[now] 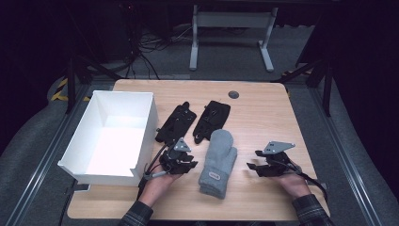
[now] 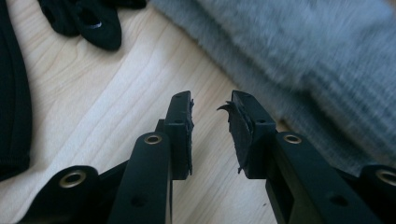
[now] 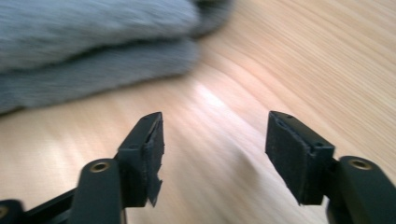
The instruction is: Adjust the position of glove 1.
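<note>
Grey mitten (image 1: 218, 162) lies between left tongs (image 1: 190, 165), narrowly parted; right tongs (image 1: 252, 165) gape wide.

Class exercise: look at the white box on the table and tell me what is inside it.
The white box looks empty: the high view shows its bare white floor and inner walls. The strip of floor just behind the near wall is covered from view, so something small and flat there cannot be ruled out.
</note>
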